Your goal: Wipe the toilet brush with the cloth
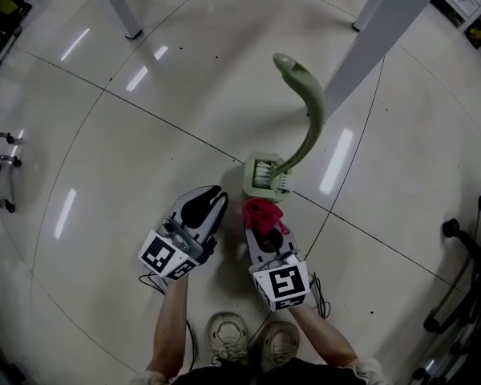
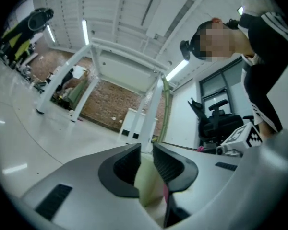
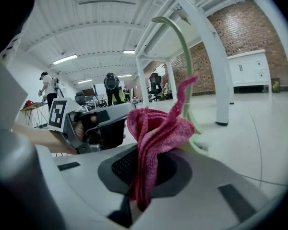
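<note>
The left gripper point(image 1: 212, 196) has its fingers point(image 2: 170, 164) all but together, with only a slit between them, and they hold nothing. It sits at lower centre of the head view, left of the brush point(image 1: 309, 115) and clear of it. In the left gripper view a pale green shape and a pink sliver show through the slit; what they are is hard to make out.

The right gripper point(image 1: 264, 231) has its fingers point(image 3: 120, 164) clamped on the cloth point(image 1: 261, 212), a pink bunch that stands up out of them and hides their tips. In the head view the cloth lies just below the brush's square base; whether the two touch I cannot tell.

The brush stands on the floor point(image 1: 144, 159) at centre frame, its green handle curving toward the top. Table legs point(image 1: 385, 38) cross the upper right, one passing behind the handle. A chair point(image 1: 465, 287) is cut off at the right edge, and shoes point(image 1: 228, 331) show at the bottom.
</note>
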Demonstrator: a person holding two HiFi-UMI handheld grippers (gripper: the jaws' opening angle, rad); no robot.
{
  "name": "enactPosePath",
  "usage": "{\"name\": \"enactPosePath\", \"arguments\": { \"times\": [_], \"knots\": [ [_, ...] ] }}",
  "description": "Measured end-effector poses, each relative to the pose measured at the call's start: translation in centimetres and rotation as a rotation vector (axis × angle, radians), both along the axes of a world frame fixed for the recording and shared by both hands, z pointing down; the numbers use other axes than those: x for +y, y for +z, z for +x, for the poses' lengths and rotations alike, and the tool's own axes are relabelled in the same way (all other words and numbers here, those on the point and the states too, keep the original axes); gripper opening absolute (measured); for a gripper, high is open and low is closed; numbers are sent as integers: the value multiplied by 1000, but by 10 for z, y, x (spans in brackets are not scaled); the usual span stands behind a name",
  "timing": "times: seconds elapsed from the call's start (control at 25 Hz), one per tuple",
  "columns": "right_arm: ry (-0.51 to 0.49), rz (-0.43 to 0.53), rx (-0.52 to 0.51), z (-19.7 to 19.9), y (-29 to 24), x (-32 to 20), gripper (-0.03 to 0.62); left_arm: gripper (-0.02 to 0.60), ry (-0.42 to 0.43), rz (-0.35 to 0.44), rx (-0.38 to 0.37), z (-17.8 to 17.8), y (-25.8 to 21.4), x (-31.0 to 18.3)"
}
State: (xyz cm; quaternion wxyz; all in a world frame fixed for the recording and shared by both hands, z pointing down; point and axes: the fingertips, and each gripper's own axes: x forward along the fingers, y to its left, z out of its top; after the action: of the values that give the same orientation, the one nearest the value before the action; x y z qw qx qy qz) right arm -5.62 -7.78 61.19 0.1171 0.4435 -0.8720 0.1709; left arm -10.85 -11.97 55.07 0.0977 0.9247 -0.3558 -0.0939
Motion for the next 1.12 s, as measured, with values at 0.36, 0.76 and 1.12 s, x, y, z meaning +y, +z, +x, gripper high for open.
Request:
{"name": "enactPosePath", "arguments": {
  "times": [0.36, 0.76, 1.12],
  "knots": [
    [131, -63, 31, 55, 11, -2, 32, 455, 312, 22, -208, 51, 15, -19],
    [133, -76, 41, 55, 16, -11, 32, 457, 508, 10, -318, 87, 34, -39],
    [151, -59, 70, 65, 19, -22, 32, 457, 467, -3, -305, 81, 33, -26]
  ]
}}
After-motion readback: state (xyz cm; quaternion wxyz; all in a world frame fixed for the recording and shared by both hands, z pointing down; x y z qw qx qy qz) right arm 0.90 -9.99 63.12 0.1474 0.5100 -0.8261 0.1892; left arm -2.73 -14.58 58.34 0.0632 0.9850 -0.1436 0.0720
